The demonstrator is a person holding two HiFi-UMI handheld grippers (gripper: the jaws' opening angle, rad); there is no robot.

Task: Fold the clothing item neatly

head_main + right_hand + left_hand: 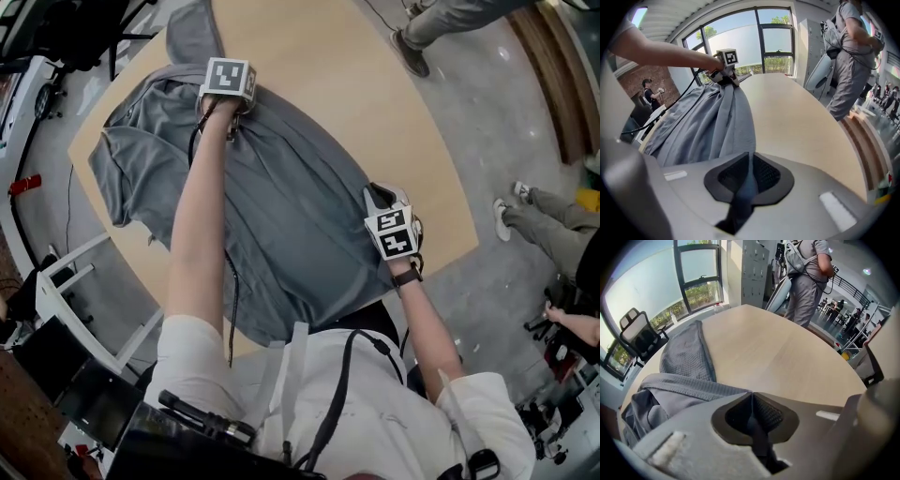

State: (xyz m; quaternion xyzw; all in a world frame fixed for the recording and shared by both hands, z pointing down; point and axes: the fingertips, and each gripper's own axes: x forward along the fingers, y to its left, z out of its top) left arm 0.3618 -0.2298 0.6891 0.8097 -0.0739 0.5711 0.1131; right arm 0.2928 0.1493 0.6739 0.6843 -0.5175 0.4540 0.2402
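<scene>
Setting: pale wooden table [366, 94] with rounded ends, in an office with tall windows [699, 283].
Task item: grey shirt [281, 202], knit weave, lying across the table top. It is rumpled, and its near hem hangs over the table edge by the person's body.
Sleeve: one sleeve [684, 355] lies flat on the bare wood beyond the shirt body, pointing at the far end of the table.
Left gripper [751, 395]: at the shirt's far end, pointing steeply down. The pads are pressed together, with a thin edge of shirt fabric nipped between them.
Left, seen from the right gripper view: the marker cube [727, 57] sits on top of the gripper. The cloth gathers into pleats right under the jaws.
Right gripper [749, 161]: at the shirt's near right edge, close to the table's side. The fingers are closed on a strip of the blue-grey fabric, which runs down through the pads.
Cloth between grippers: one long raised fold runs from the left pinch towards the right one. The rest slopes off towards the left side of the table.
Arms: the left arm is stretched out over the shirt, and the right is bent in close.
Surroundings: an office chair [640, 336] stands by the windows. A person [806, 282] in grey stands at the table's far side. Another person's legs [548, 230] show on the floor at the right.
</scene>
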